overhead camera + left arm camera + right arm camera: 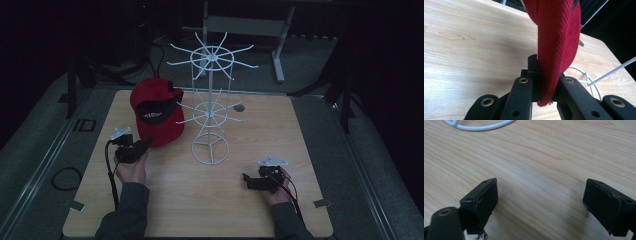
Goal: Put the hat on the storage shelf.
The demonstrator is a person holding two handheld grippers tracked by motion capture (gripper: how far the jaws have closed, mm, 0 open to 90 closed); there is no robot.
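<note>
A red cap (156,112) with a black front patch is lifted at the table's left, beside a white wire display stand (210,107) with spoked hooks. My left gripper (141,146) is shut on the cap's lower edge; in the left gripper view the red fabric (557,47) rises from between the closed jaws. My right gripper (247,179) rests low over the wood at the front right, open, with bare table between its fingers (484,197). The stand's round base ring (479,126) lies beyond it.
The wooden table (200,200) has a small dark disc (239,107) behind the stand. Tape tabs (322,203) mark its front corners. A cable loop (65,178) lies on the grey floor at the left. A metal frame (277,45) stands behind the table.
</note>
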